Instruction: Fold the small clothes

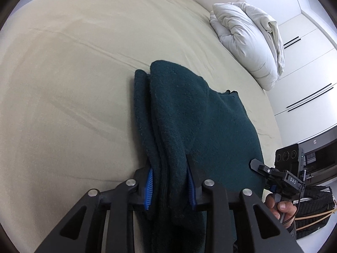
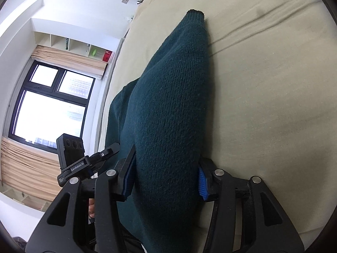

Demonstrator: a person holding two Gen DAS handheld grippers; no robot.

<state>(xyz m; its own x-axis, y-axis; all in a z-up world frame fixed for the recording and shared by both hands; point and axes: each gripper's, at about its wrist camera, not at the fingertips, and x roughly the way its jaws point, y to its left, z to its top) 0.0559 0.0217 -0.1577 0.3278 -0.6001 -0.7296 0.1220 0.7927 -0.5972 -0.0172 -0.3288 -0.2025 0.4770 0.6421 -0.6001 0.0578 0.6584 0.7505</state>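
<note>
Dark-green knit sweater (image 1: 189,113) lies partly folded on the bedsheet (image 1: 63,84), both left gripper (image 1: 170,181) and right gripper (image 2: 166,179) clamped on its six-o'clock edge, final fold apparently unfinished.

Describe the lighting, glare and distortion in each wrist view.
Left wrist view: soft, even daylight; fisheye bends the bed edge and wardrobe doors; the dark green sweater stays sharp.
Right wrist view: the window is blown out to white glare; the sweater casts a soft shadow onto the sheet at its right; dark vignette rims both frames.
</note>
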